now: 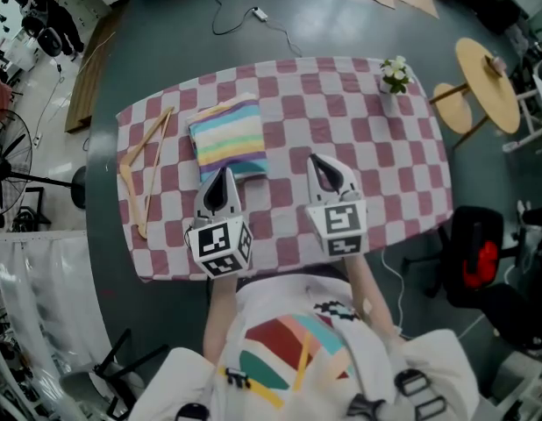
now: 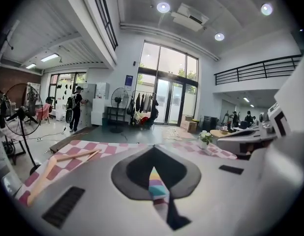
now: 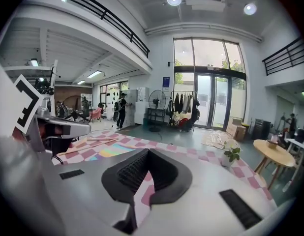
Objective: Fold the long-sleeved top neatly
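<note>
At 9 o'clock on the checked surface (image 1: 376,147) lies a wooden hanger (image 1: 146,169), apart from the garment. Next, toward 11 o'clock of the surface's middle, sits the striped long-sleeved top (image 1: 227,139), already gathered into a compact rectangle of several layers.

The left tool (image 1: 224,175) comes in at the top's 6 o'clock edge. Its jaws are pressed together with nothing pinched, the stripes showing just beyond them. Whether its tip touches the cloth cannot be told. The right tool (image 1: 318,163) hovers at the top's 4 o'clock, over bare check, also closed and empty. A small potted plant (image 1: 395,75) stands at the surface's 1 o'clock corner, well apart.

The top looks soft, light and limp. It will sag rather than hold shape, and its stacked layers are likely to slide over one another. The safest hold is probably a pinch through all layers at the 2 near corners, at 5 and 7 o'clock.
</note>
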Motion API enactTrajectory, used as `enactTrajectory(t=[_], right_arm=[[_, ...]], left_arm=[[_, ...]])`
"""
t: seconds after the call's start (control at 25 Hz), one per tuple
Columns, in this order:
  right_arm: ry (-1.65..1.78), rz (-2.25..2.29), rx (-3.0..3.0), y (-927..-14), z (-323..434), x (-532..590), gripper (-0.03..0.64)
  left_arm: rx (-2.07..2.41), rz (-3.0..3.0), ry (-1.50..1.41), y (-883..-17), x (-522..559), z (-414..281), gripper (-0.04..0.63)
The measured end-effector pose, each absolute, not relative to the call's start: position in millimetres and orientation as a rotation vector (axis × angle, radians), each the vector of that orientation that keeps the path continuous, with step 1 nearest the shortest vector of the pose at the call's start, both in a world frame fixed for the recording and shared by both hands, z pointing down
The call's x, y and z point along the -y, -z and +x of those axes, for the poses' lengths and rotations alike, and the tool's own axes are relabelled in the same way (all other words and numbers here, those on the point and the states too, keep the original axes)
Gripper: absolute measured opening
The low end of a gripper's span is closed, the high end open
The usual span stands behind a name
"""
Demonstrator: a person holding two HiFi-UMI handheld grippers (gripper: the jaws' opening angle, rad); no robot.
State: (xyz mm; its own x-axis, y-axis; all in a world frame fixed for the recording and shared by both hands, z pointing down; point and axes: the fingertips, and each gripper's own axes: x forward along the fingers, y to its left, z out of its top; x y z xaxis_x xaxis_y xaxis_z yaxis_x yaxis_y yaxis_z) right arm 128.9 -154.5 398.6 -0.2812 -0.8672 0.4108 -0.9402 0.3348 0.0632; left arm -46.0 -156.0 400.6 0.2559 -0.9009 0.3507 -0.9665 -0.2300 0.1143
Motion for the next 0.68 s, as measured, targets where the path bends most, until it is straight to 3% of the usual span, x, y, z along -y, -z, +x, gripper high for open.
enactTrajectory(t=[0.68], right_arm=[[-0.264,1.598,2.226,-399.7,126.2,156.4,0.006]], left_arm=[[1.734,2.213,-0.292,-399.0,159.2,-59.5,0.006]])
